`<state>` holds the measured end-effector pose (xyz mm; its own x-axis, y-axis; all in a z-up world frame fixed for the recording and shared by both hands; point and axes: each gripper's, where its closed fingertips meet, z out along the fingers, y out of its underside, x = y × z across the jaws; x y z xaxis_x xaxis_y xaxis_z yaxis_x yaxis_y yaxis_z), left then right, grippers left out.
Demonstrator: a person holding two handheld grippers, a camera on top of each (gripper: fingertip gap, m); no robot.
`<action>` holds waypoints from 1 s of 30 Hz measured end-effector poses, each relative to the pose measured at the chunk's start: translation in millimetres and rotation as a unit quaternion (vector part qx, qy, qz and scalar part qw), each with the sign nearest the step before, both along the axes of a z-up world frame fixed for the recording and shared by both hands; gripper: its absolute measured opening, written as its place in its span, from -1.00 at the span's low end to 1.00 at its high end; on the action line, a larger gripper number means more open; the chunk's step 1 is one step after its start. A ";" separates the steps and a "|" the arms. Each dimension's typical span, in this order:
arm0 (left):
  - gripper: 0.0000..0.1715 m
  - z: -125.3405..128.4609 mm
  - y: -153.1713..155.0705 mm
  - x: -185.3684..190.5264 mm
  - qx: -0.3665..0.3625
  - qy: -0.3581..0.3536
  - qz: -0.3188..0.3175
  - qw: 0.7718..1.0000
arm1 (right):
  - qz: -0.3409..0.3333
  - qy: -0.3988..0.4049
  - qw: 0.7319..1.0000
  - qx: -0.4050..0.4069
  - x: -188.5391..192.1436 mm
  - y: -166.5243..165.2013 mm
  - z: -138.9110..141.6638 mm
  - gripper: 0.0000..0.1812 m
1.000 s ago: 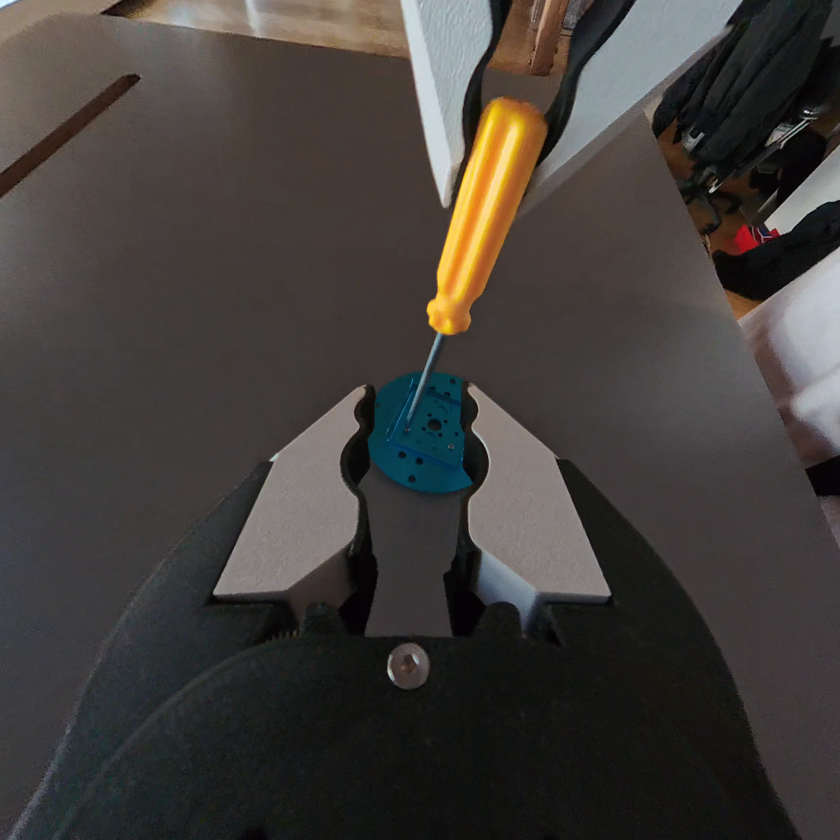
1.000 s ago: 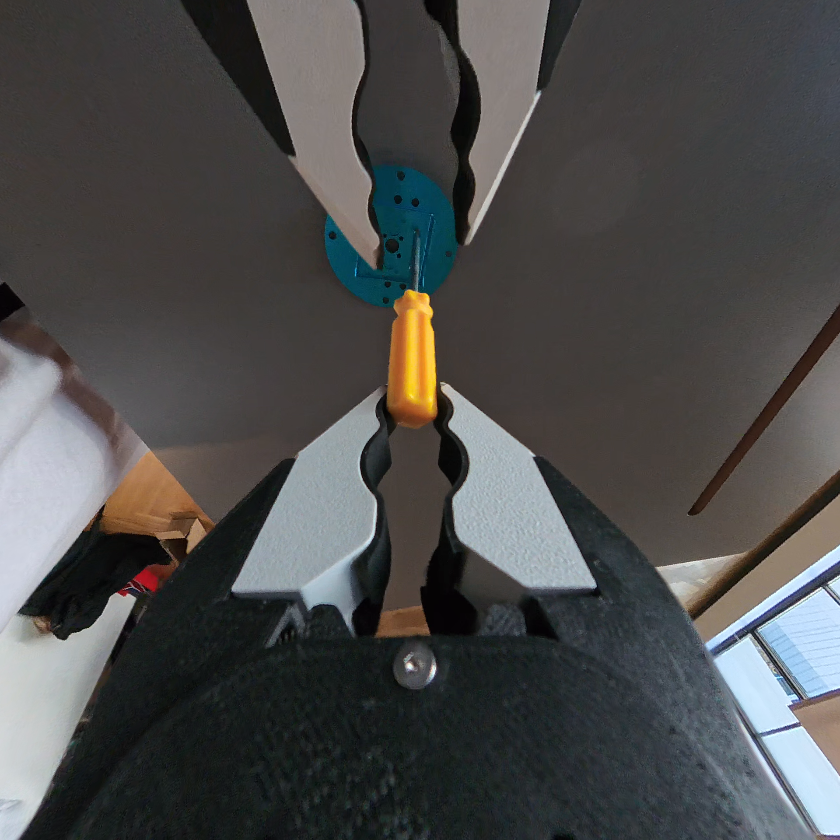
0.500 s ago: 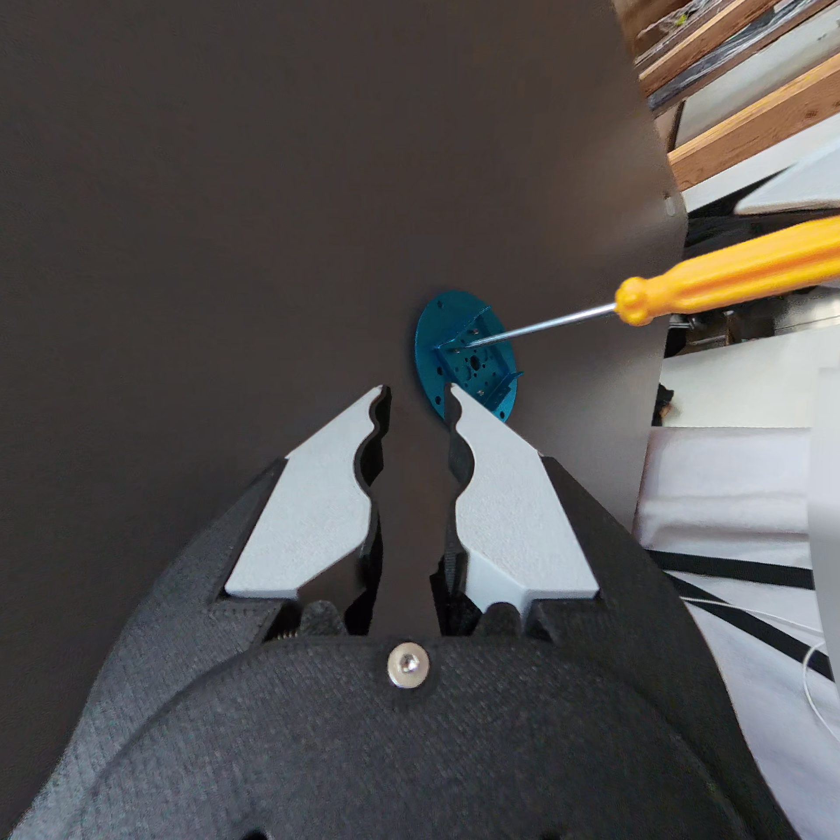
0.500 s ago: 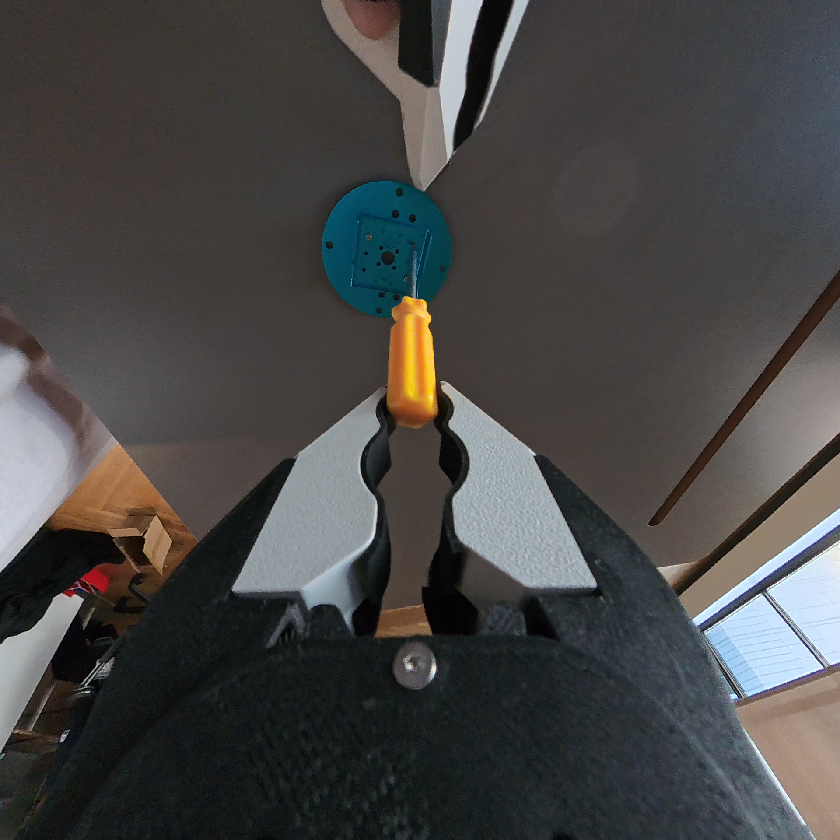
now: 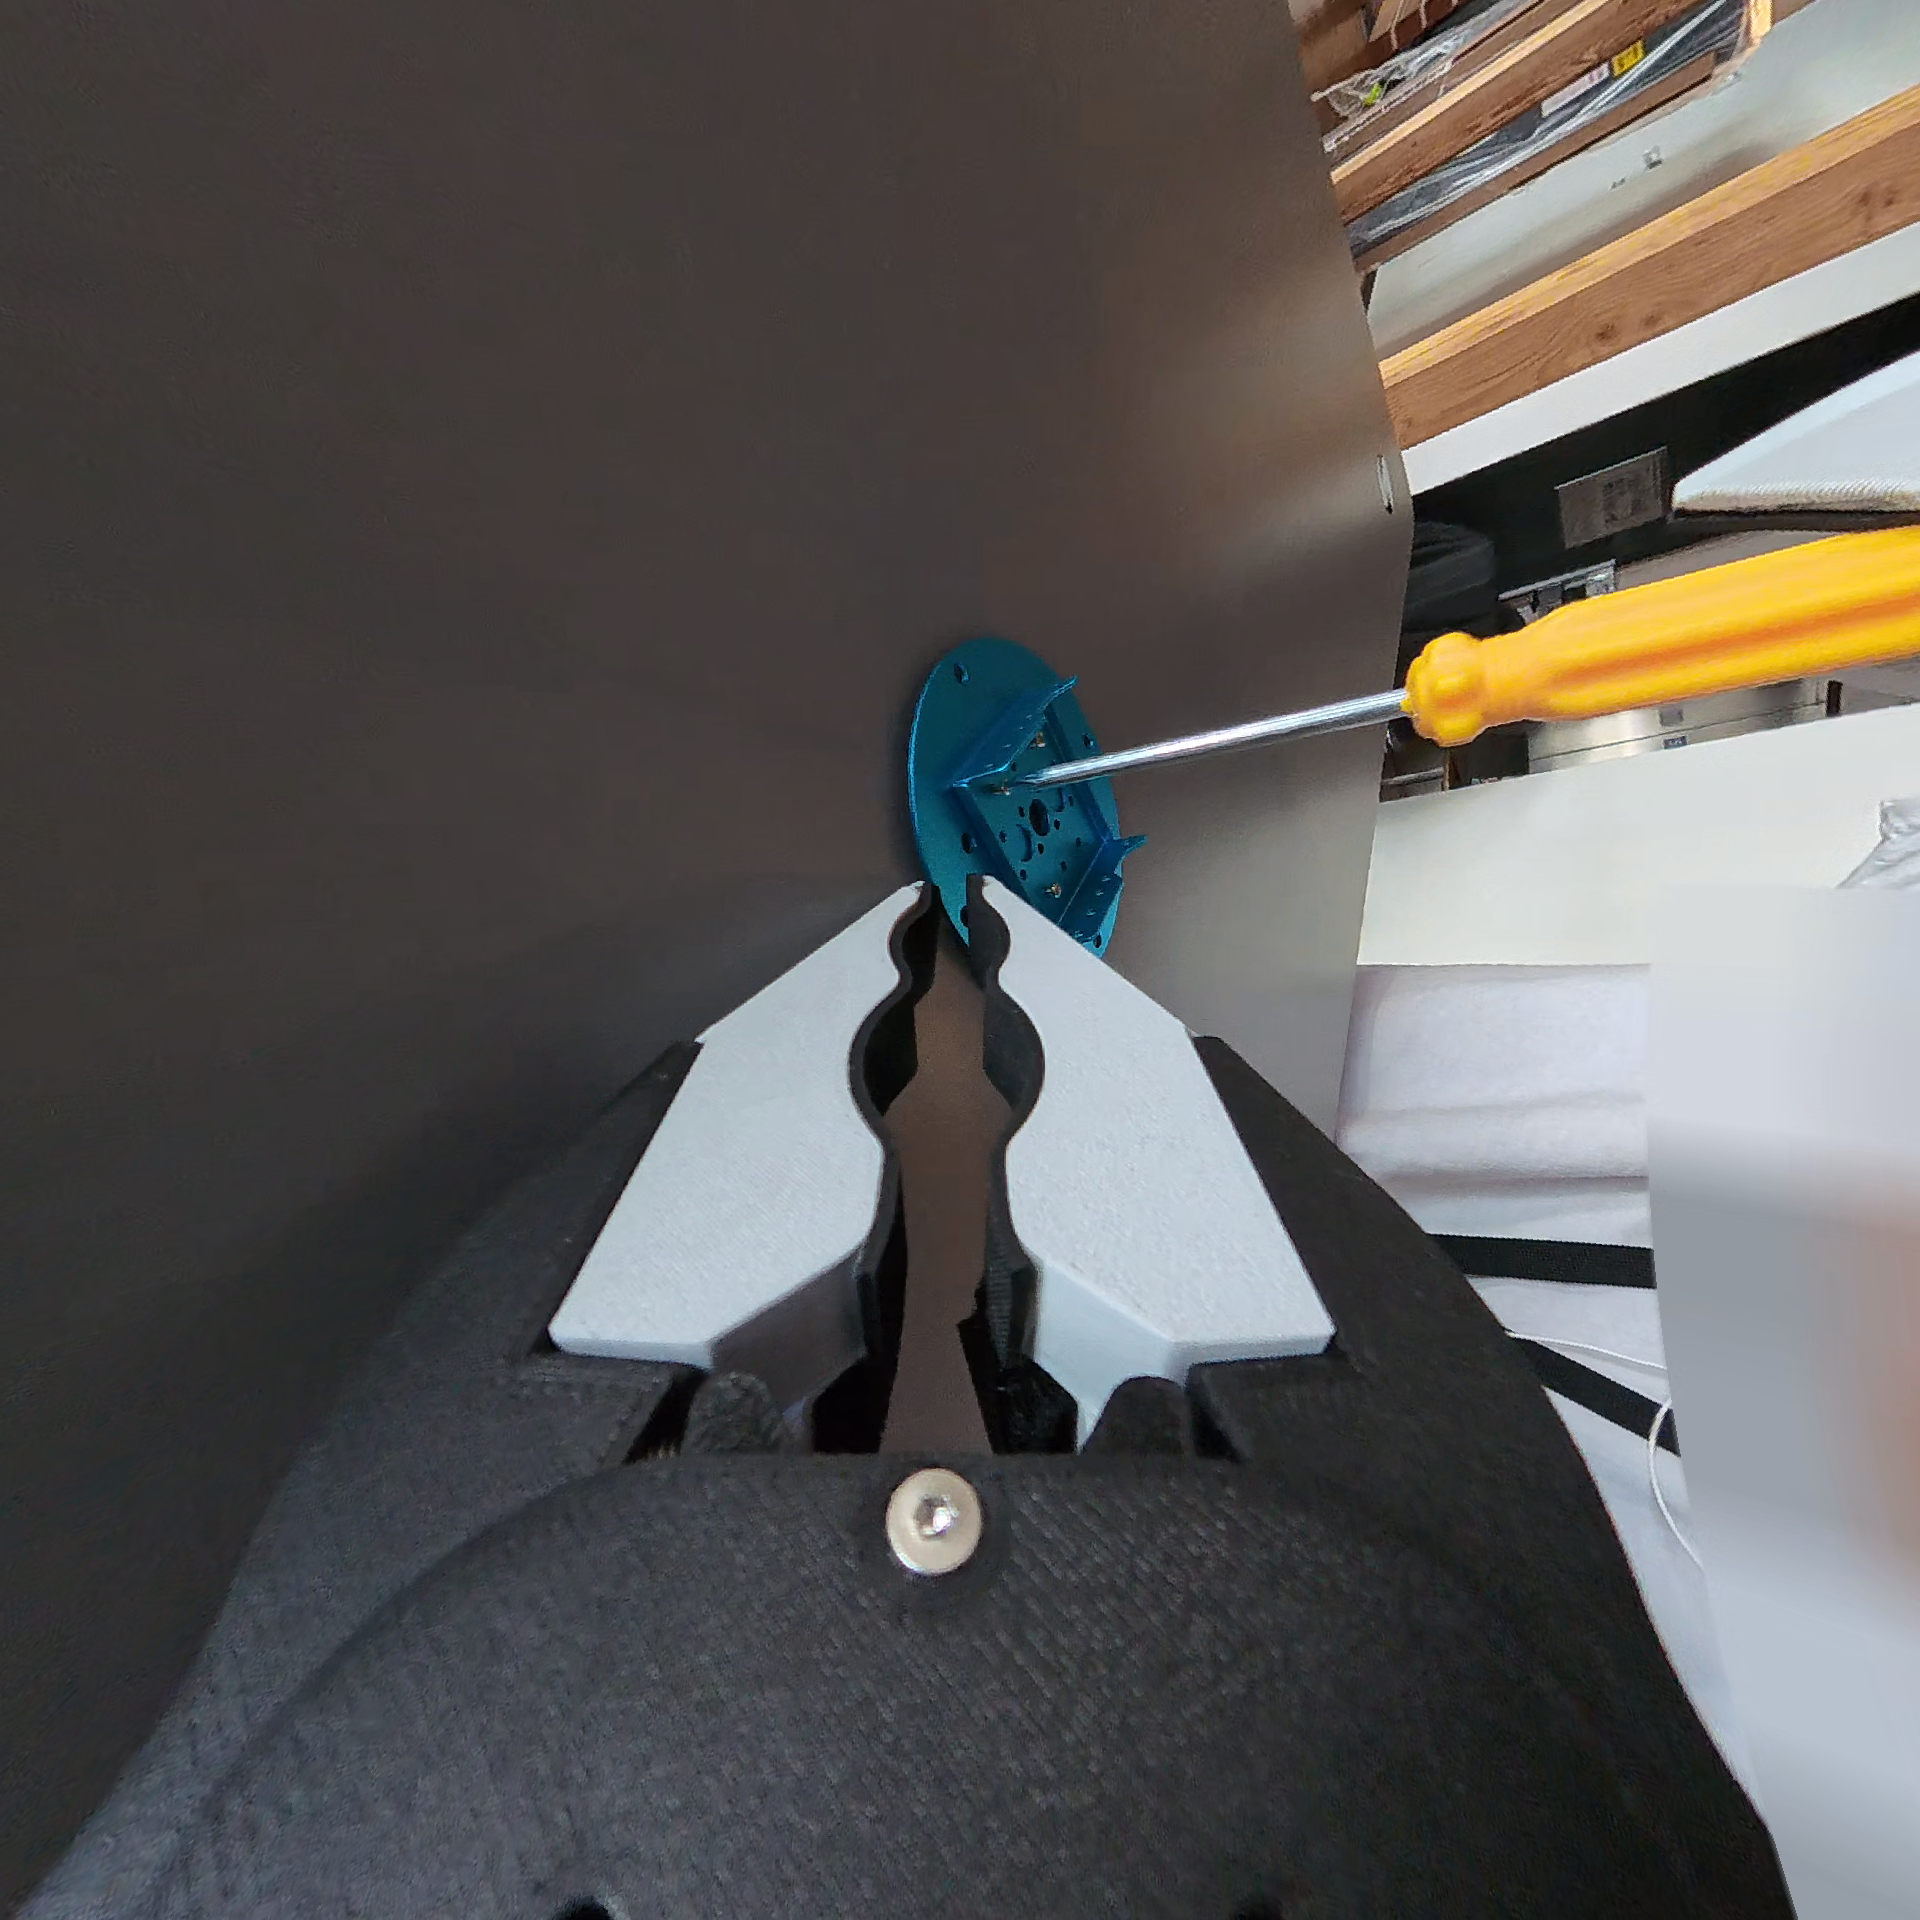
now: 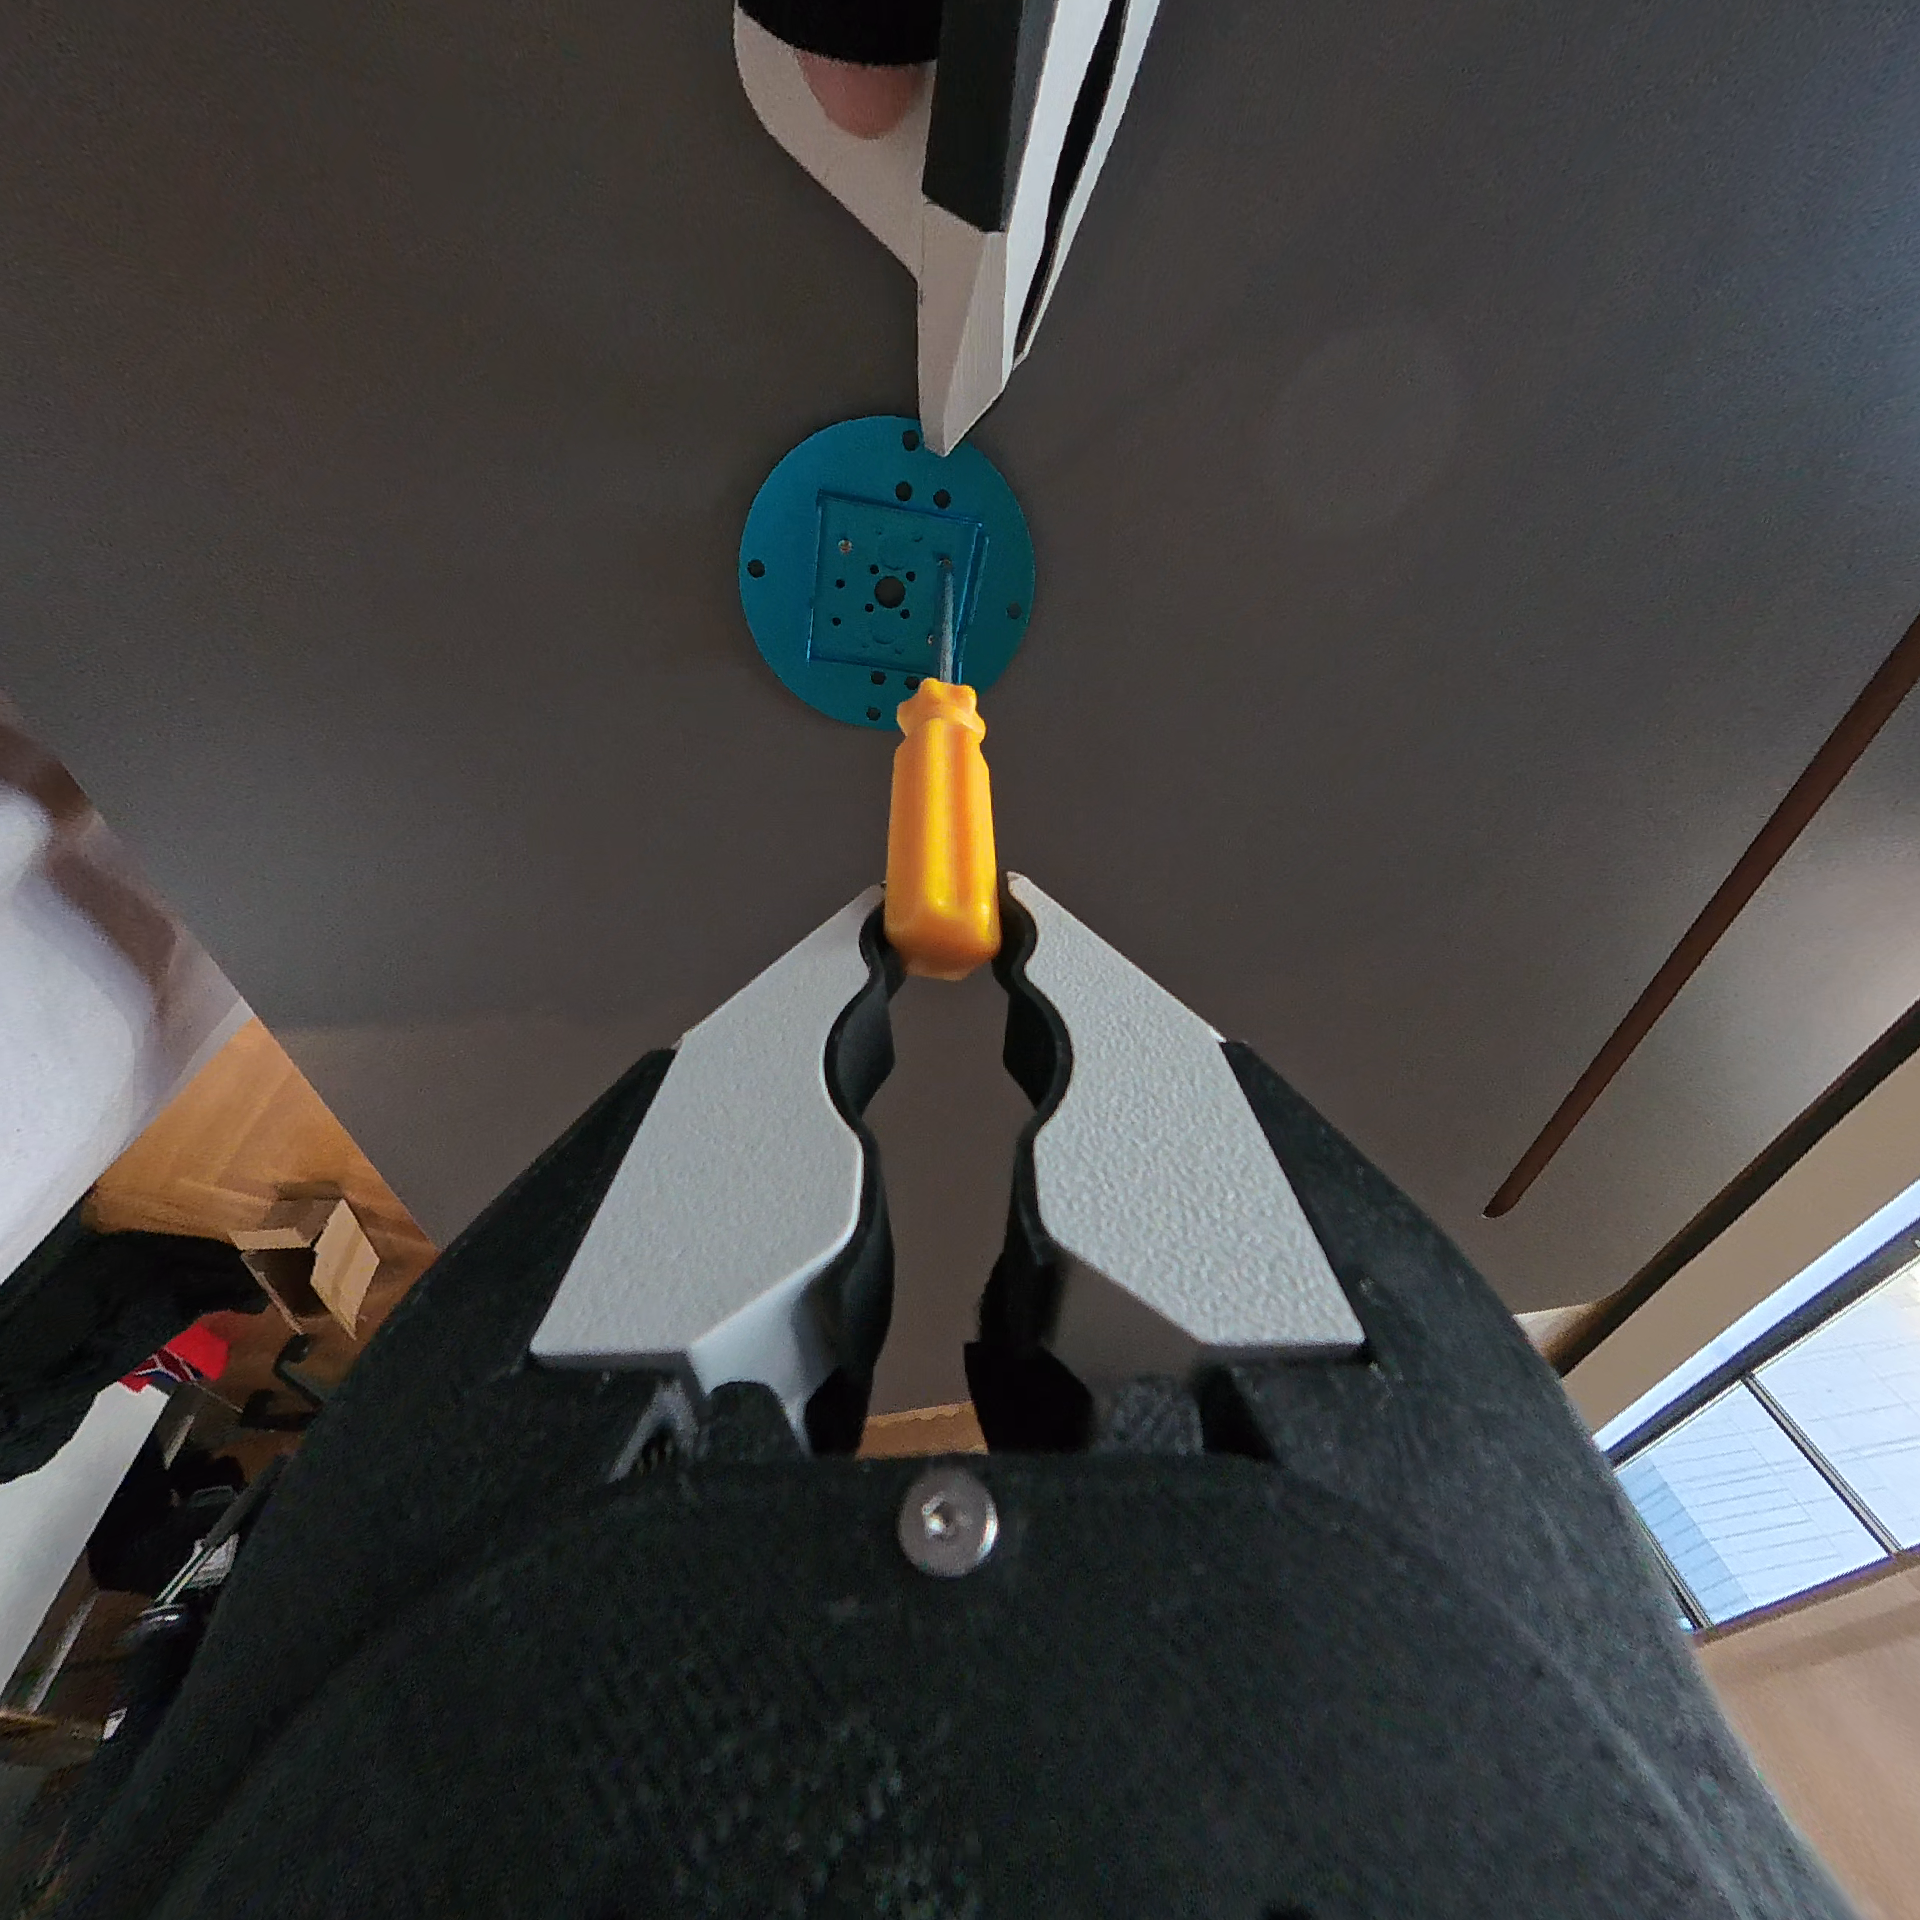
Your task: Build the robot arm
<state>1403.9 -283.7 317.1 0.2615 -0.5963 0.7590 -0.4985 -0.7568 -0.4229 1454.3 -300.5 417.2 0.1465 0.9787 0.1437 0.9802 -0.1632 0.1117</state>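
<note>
A blue round metal disc (image 5: 1039, 831) with a square bracket screwed on it lies on the dark grey table (image 5: 520, 520). My left gripper (image 5: 950, 888) is rolled on its side and its jaws are nearly together on the disc's rim. In the right wrist view it comes in from the top (image 6: 966, 343), tip on the disc (image 6: 821, 582). My right gripper (image 6: 942, 894) is shut on the handle of a yellow screwdriver (image 6: 940, 821). The screwdriver (image 5: 1662, 644) has its tip on a screw at a corner of the bracket.
The table edge (image 5: 1382, 623) runs close beside the disc, with white cloth (image 5: 1507, 1091) and wooden shelving (image 5: 1558, 156) beyond. A long slot (image 6: 1714, 914) cuts the table. A cardboard box (image 6: 312, 1257) is on the floor. A fingertip (image 6: 862, 94) shows on the left gripper. The gap from one gripper's tips to the other's is roughly 12 centimetres.
My left gripper let go of the disc's sides, rolled onto its side and closed down on the disc's rim. My right gripper kept the screwdriver on the same screw.
</note>
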 end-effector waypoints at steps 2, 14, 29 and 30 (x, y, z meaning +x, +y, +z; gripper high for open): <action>-0.96 0.1 0.8 0.1 0.001 -0.001 -0.001 1.000 | 0.001 -0.001 1.000 0.001 1.5 0.2 -0.1 -0.83; -0.90 1.5 7.8 8.7 0.047 0.006 0.009 0.999 | 0.006 -0.001 1.000 0.005 4.2 0.4 -0.1 -0.83; -0.99 -0.9 9.3 10.6 0.060 0.005 0.018 0.998 | -0.182 0.008 0.981 -0.072 11.6 -4.7 -0.6 -0.83; -0.97 -0.5 8.8 10.7 0.059 0.004 0.017 0.998 | -0.194 0.013 0.978 -0.076 12.4 -4.7 -0.8 -0.83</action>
<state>1414.6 -274.8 316.6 0.2887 -0.6720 0.6820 -0.4775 -0.7185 -0.5058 1466.6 -305.3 416.5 0.5124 0.8587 -0.0084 0.8509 -0.5064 0.1401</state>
